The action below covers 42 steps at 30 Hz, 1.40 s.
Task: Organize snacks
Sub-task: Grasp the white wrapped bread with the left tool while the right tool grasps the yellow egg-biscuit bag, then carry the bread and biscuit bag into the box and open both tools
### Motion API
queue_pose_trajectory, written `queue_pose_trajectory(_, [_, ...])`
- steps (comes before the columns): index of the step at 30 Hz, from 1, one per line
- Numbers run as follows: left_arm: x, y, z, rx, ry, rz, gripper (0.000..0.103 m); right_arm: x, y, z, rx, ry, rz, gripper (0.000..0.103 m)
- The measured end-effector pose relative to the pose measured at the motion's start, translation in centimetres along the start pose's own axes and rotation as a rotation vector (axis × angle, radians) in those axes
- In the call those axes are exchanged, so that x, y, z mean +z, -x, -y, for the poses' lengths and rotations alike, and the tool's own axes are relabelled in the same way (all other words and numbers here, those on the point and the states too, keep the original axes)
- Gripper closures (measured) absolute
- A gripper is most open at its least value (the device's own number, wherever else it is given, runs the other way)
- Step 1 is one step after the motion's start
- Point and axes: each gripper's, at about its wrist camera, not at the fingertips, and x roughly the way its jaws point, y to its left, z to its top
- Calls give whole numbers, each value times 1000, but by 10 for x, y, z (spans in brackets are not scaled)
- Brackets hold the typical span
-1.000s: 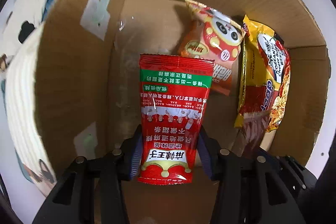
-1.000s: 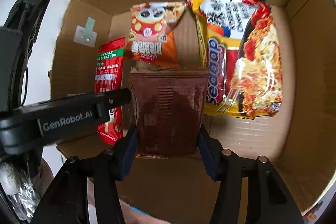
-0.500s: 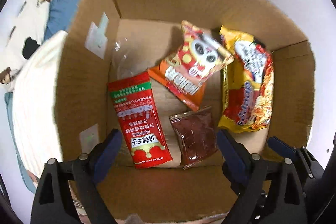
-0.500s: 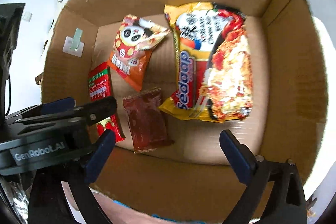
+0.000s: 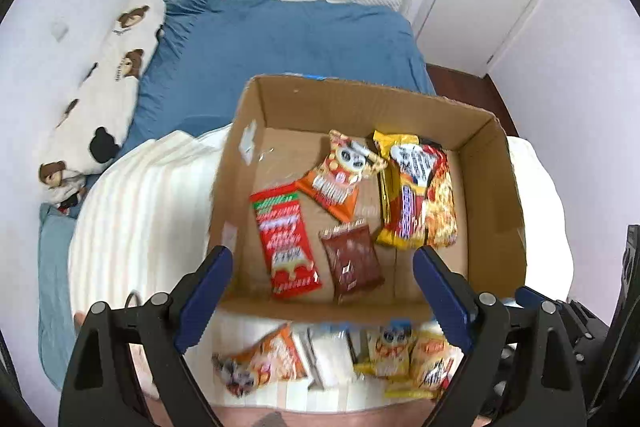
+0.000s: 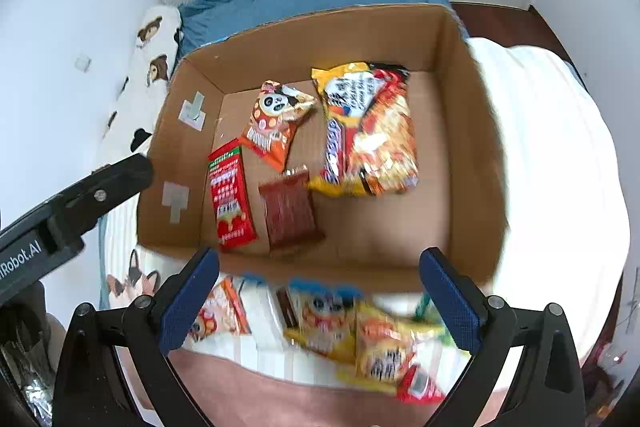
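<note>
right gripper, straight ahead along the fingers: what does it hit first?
Probably the dark red packet or the bare floor of the cardboard box just beside it. The right gripper is open, empty and above the box, pointing steeply down into it. Depth is unclear; nothing shows in between.

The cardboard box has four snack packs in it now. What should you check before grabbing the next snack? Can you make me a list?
1. Left hand-held gripper open, nothing between its jaws: ok.
2. Right hand-held gripper open, nothing between its jaws: ok.
3. Red packet and brown packet lie flat on the cardboard box floor, side by side: ok.
4. Panda snack bag and yellow noodle pack inside the box: ok.
5. Bare floor left in the box, at its right side: ok.
6. Loose snacks waiting in front of the box: ok, but blurred, so which is easiest to grab: cannot tell.
</note>
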Motion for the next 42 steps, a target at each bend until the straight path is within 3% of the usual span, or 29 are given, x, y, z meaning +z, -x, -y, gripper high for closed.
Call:
queue_pose_trajectory(5, [-56, -5, -4, 38, 34, -37, 11, -55, -2, 33, 5, -83, -23, 1])
queue_pose_trajectory(10, [-110, -70, 2, -1, 48, -242, 11, -96, -46, 72, 14, -202, -125, 1])
queue_pose_trajectory(16, [-130, -137, 10, 4, 66, -367, 11, -111, -96, 92, 35, -263, -181, 1])
queue_pose_trajectory(18, [-131, -152, 14, 15, 57, -385, 32, -114, -110, 94, 22, -261, -198, 3])
queue_pose_trajectory(20, [-131, -160, 15, 10, 58, -391, 48, -119, -124, 95, -5, -257, -218, 12])
queue_pose_trajectory(23, [-132, -162, 14, 15, 64, -381, 51, -123, -123, 94, -41, -231, -200, 33])
queue_pose_trajectory(24, [-133, -159, 14, 15, 59, -372, 53, -124, -122, 93, -38, -219, -206, 45])
queue_pose_trajectory(30, [-165, -130, 16, 38, -4, -363, 56, -147, -122, 78, 2, -110, -296, 45])
queue_pose_trajectory(35, [-215, -112, 11, 56, -34, -415, 56, -184, -122, 61, 10, -4, -374, 46])
queue_pose_trajectory(42, [-236, -125, -3, 31, 17, -456, 53, -211, -128, 57, -32, 20, -382, 41])
